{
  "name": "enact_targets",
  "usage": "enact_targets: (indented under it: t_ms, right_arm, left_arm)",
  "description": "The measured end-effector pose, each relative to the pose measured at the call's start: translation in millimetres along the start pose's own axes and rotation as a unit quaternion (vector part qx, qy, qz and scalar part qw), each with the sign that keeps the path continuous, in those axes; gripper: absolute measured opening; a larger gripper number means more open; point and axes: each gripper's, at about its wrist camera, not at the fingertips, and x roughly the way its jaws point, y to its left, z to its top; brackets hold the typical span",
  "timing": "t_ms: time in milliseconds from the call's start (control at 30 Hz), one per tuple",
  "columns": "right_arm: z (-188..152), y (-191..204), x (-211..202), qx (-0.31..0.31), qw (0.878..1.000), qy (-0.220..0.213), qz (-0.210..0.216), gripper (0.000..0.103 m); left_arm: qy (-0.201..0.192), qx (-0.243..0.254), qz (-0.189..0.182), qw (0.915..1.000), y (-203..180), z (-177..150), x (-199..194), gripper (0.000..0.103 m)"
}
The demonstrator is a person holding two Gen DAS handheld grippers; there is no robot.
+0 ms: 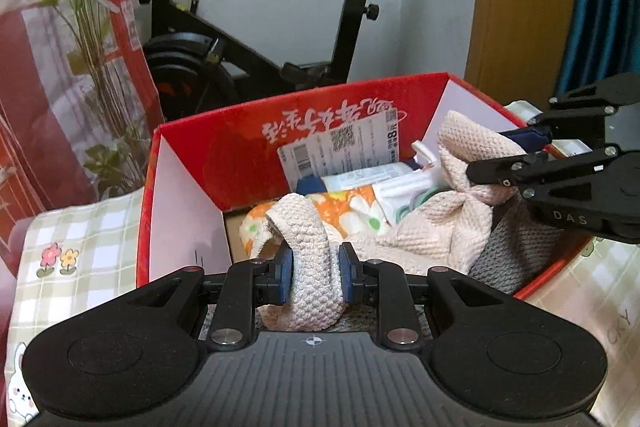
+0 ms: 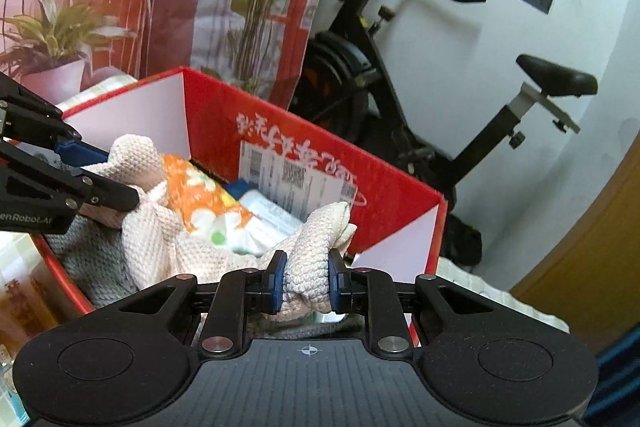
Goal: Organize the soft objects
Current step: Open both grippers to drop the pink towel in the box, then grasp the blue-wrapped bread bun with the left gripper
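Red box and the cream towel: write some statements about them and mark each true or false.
1. Both grippers are clamped on the cream towel. True: the left gripper and the right gripper each pinch a bunch of it.
2. The red box is empty. False: it holds an orange floral cloth and packets.
3. An exercise bike stands behind the box. True.
4. The towel lies flat on the floor. False: it is held over the box.
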Motion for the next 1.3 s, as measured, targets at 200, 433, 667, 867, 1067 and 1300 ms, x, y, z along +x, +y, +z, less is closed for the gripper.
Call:
enact_targets:
  t_ms: [200, 433, 667, 867, 1067, 1300]
  right_arm:
    - [-5.2, -5.0, 7.5, 0.013, 1.000, 0.015, -0.001, 0.023]
    - [-7.7, -10.2, -18.4, 0.045, 0.998, -0.040, -0.008, 0.059]
    - [-10.5, 1.0, -64.0, 0.050, 0.994, -0.094, 0.016, 0.063]
    - [-26.6, 20.1, -98.6, 0.065, 0.990, -0.112, 0.054, 0.064]
    - [-44.3, 42.5, -121.1, 0.071, 0.987, -0.115, 0.084, 0.063]
    - [-68.5, 74.6, -111.7, 0.057, 0.989, -0.075, 0.111, 0.064]
  left_arm:
    - [0.004, -0.006, -0.001, 1.0000, 3.0, 3.3, 5.1, 0.027]
    - [-0.066, -0.049, -0.013, 0.9966, 18.6, 12.2, -32.2, 0.078]
    - [-0.094, -0.053, -0.017, 0.9940, 20.5, -2.6, -81.1, 0.082]
    - [-0.081, -0.057, -0.027, 0.9947, 19.0, -49.3, -117.2, 0.082]
    - [-0.054, -0.088, -0.042, 0.9938, 29.8, -88.9, -129.6, 0.080]
    - [-0.005, -0.120, -0.055, 0.9912, 34.9, -115.8, -98.3, 0.073]
